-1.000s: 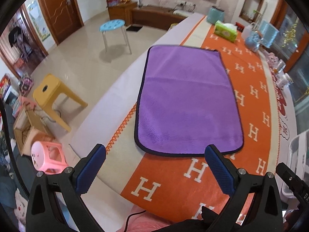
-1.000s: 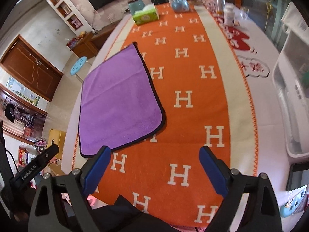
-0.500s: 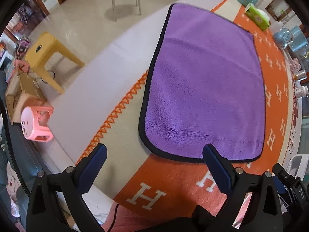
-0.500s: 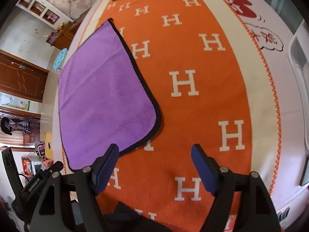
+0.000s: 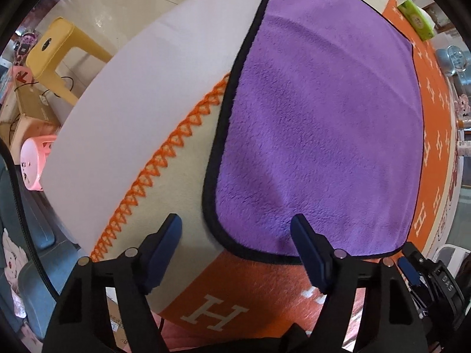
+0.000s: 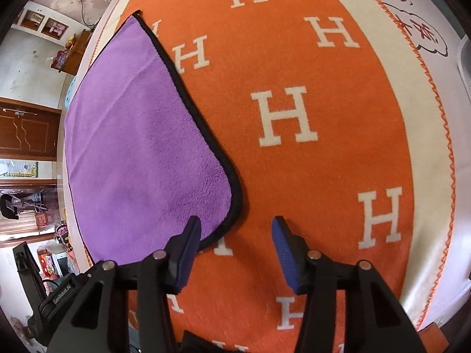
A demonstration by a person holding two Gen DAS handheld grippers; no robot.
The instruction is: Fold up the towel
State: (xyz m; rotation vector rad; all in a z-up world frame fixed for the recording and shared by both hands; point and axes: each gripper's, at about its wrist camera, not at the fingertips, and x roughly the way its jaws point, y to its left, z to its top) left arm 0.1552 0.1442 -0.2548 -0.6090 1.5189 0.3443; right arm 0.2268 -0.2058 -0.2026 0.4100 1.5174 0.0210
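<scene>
A purple towel with a black hem lies flat and unfolded on the orange H-patterned table cover. My left gripper is open and empty, low over the towel's near left corner, its jaws either side of that corner. In the right wrist view the towel fills the left side. My right gripper is open and empty, low over the towel's near right corner, its jaws either side of the hem. The right gripper's body shows at the lower right of the left wrist view.
A green tissue box and glassware stand at the table's far end. The table's left edge drops to the floor, with a yellow stool and a pink stool beside it. A white patterned strip borders the cover's right side.
Both grippers have moved forward and down toward the towel's near corners, and their jaws have narrowed somewhat. The towel has not moved.
</scene>
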